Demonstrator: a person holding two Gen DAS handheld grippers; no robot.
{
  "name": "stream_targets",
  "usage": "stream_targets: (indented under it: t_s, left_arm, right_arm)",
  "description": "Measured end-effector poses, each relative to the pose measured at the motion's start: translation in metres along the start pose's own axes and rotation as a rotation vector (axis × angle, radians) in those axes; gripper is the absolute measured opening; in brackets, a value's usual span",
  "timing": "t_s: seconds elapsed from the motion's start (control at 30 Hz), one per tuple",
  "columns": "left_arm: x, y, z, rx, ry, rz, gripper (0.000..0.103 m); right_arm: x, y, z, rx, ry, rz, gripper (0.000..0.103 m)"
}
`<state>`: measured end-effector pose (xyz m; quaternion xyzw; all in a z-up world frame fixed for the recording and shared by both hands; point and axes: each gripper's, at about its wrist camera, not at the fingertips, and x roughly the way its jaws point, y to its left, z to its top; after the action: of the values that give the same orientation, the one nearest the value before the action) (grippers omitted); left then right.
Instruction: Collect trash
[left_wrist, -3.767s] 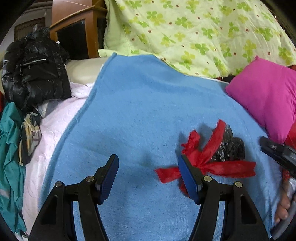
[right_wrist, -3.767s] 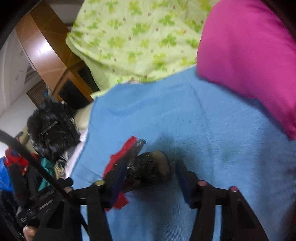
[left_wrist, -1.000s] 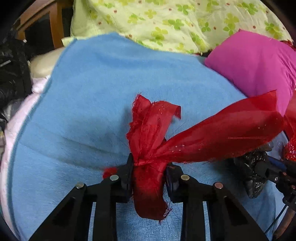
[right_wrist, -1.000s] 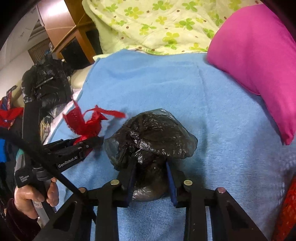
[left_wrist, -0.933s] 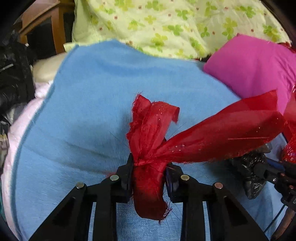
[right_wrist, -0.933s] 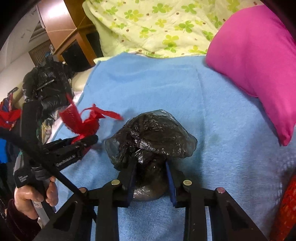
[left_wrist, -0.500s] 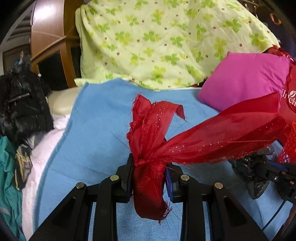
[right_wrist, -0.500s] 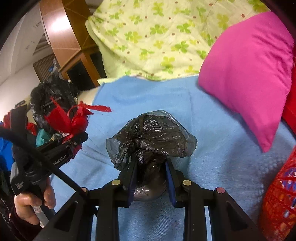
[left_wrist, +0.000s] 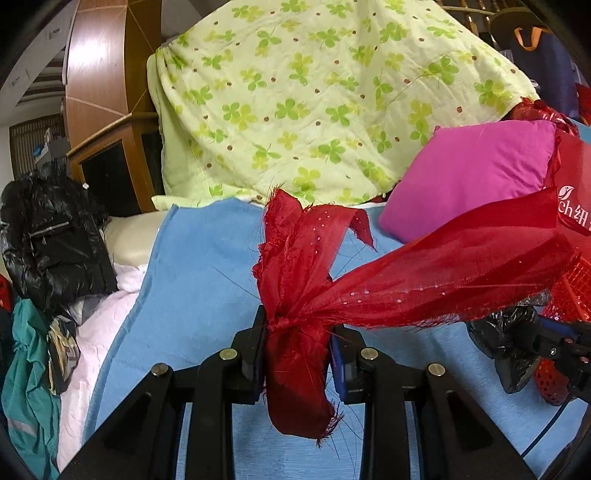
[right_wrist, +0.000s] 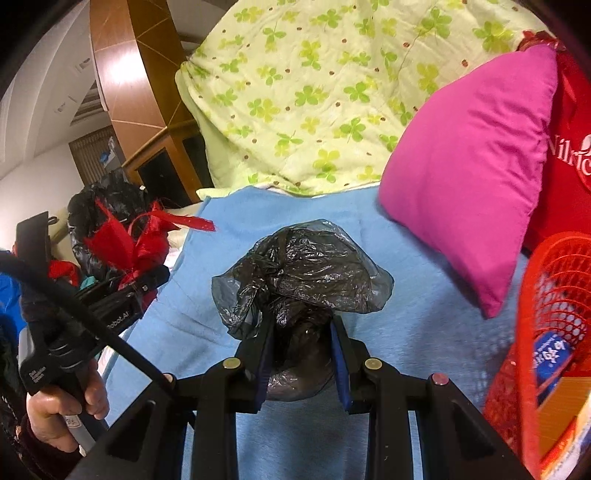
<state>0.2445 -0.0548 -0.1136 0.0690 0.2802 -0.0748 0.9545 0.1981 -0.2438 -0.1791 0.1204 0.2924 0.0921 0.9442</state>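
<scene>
Both grippers had risen off the blue blanket (left_wrist: 207, 280), the left gripper (left_wrist: 297, 354) clamped on the red ribbon (left_wrist: 306, 295), the right gripper (right_wrist: 301, 354) on the black bag (right_wrist: 303, 273), the red basket (right_wrist: 554, 295) lying near right.

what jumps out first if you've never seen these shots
The frayed red ribbon clamped in the left tool, and the crumpled black plastic bag pinched in the right tool, both above the blue blanket. A bright pink pillow sits right, by a red mesh basket.
</scene>
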Motion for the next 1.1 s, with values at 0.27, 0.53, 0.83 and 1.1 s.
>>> stream_targets:
  t_s: [0.27,0.53,0.83,1.1]
  left_arm:
    - [-0.015,-0.021,0.007,0.026,-0.032,-0.015,0.031]
    - [-0.025,-0.045,0.012,0.047,-0.055,-0.035,0.031]
    - [-0.014,-0.061,0.002,0.084,-0.019,-0.031,0.031]
    - [0.055,-0.009,-0.049,-0.052,0.215,0.071,0.031]
  right_arm:
    - [-0.030,-0.009,0.001,-0.007,-0.064,-0.021,0.031]
    - [-0.058,-0.022,0.000,-0.015,-0.107,-0.042,0.031]
    - [-0.061,-0.025,-0.001,-0.018,-0.087,-0.029,0.031]
    - [0.011,-0.008,-0.023,0.021,0.070,-0.048,0.031]
